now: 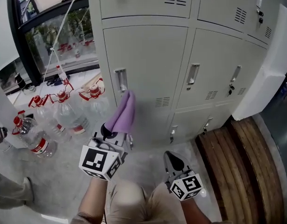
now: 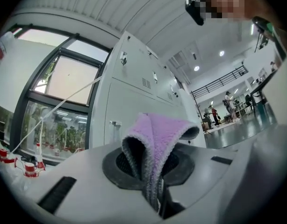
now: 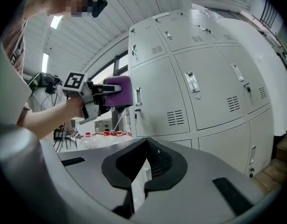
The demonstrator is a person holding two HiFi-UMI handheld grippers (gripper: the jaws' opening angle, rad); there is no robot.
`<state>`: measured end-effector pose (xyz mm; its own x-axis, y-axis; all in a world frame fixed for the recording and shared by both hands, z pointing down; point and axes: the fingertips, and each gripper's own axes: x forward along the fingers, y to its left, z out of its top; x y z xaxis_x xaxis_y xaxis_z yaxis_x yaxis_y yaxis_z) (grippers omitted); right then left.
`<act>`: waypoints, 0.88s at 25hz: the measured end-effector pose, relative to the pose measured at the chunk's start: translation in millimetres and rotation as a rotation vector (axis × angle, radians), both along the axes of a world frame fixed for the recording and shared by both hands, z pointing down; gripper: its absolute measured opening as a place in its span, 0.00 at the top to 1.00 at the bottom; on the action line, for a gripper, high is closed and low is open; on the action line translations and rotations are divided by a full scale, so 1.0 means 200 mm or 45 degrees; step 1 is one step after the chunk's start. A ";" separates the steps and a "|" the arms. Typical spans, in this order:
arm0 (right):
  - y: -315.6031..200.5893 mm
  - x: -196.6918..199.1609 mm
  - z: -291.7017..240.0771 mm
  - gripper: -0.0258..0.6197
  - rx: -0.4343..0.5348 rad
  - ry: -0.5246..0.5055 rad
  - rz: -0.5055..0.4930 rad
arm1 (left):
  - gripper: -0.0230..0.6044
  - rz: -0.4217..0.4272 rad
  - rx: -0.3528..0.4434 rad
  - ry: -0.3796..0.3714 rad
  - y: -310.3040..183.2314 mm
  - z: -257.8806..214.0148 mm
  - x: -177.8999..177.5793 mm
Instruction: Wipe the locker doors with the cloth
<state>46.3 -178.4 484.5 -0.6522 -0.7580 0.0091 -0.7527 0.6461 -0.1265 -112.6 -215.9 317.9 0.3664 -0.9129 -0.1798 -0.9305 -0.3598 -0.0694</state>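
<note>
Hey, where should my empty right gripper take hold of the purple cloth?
Probably the loose folded end of the cloth, which sticks up past the left gripper clamping its base. Bring the right gripper in from the right, opened, jaws across the fold.
</note>
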 end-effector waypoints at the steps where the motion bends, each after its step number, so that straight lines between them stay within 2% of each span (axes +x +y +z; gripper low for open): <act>1: 0.00 0.00 0.00 0.96 0.000 0.001 -0.001 | 0.90 -0.018 0.017 0.003 -0.02 -0.04 -0.02; 6: 0.01 0.01 0.02 0.96 -0.005 0.008 0.003 | 0.90 -0.108 0.086 0.028 -0.09 -0.28 -0.15; 13: 0.01 0.00 0.03 0.96 -0.008 0.027 0.001 | 0.90 -0.206 0.176 0.121 -0.17 -0.60 -0.35; 19: 0.03 0.00 0.05 0.96 -0.017 0.034 0.000 | 0.90 -0.257 0.160 0.134 -0.27 -0.71 -0.47; 22: 0.03 0.01 0.05 0.96 -0.018 0.038 -0.002 | 0.90 -0.281 0.159 0.109 -0.32 -0.75 -0.48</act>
